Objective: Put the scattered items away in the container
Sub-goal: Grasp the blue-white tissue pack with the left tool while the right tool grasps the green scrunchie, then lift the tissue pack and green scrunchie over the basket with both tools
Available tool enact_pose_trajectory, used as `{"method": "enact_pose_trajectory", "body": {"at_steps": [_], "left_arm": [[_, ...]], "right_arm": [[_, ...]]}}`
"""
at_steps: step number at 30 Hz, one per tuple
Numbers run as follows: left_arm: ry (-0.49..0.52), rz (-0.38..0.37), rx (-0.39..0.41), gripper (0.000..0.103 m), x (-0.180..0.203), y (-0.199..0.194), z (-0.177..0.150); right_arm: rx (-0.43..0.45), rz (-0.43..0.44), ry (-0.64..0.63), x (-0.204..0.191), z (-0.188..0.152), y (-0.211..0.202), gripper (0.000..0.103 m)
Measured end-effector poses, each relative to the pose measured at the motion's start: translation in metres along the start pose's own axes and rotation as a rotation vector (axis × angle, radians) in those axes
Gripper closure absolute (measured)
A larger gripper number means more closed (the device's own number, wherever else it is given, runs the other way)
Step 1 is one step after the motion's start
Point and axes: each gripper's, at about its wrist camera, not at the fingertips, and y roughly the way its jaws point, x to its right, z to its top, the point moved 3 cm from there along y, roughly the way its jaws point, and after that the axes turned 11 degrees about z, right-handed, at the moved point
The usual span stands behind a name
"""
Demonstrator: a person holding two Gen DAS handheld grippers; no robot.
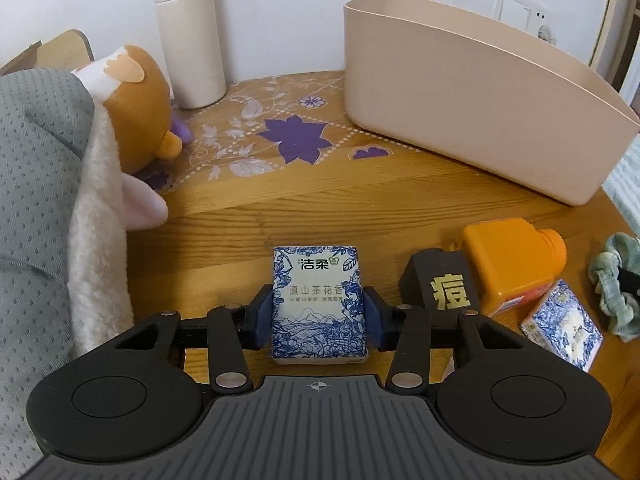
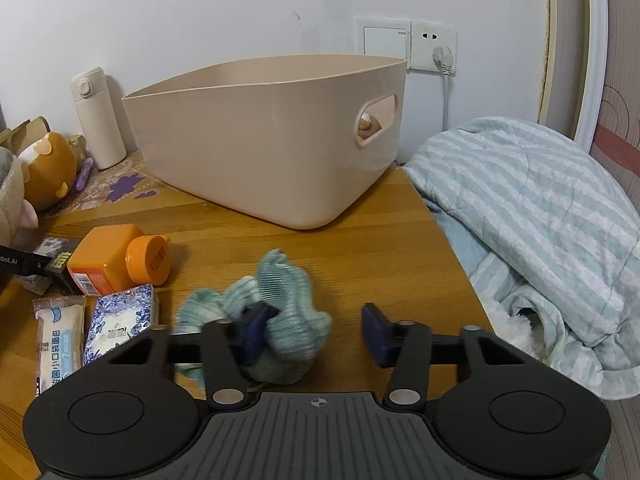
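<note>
My left gripper (image 1: 319,316) is shut on a blue-and-white tissue pack (image 1: 319,300), its pads pressing both sides, just above the wooden table (image 1: 224,220). The beige plastic container (image 1: 460,92) stands at the back right; it also shows in the right wrist view (image 2: 260,136). My right gripper (image 2: 316,332) is open, its left finger (image 2: 256,330) pushed into a green scrunchie (image 2: 280,304) that lies between the jaws. An orange bottle (image 2: 108,260), a black box (image 1: 444,284), a second tissue pack (image 2: 120,320) and a wrapped snack (image 2: 58,340) lie scattered.
A plush bear (image 1: 132,108) and grey cushion (image 1: 36,200) crowd the left. A white flask (image 1: 190,36) stands by the wall. A striped blanket (image 2: 540,220) lies past the table's right edge. A wall socket with a plug (image 2: 434,46) is behind the container.
</note>
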Motion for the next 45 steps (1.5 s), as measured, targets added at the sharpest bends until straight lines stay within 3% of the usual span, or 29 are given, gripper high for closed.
{"method": "enact_pose_trajectory", "body": {"at_steps": [1, 7, 25, 45], "left_arm": [[0.001, 0.001, 0.003, 0.056, 0.0, 0.0, -0.001], [0.007, -0.008, -0.01, 0.057, -0.001, -0.005, -0.004], [0.043, -0.056, 0.096, 0.057, -0.008, -0.074, 0.007], [0.034, -0.158, 0.293, 0.057, 0.035, -0.126, 0.084]], "right_arm": [[0.001, -0.003, -0.001, 0.0, 0.0, 0.0, 0.08], [0.018, -0.014, 0.01, 0.002, 0.001, -0.005, 0.087], [0.132, -0.004, -0.022, -0.013, 0.034, -0.053, 0.087], [0.286, -0.012, -0.043, -0.001, 0.116, -0.086, 0.087]]}}
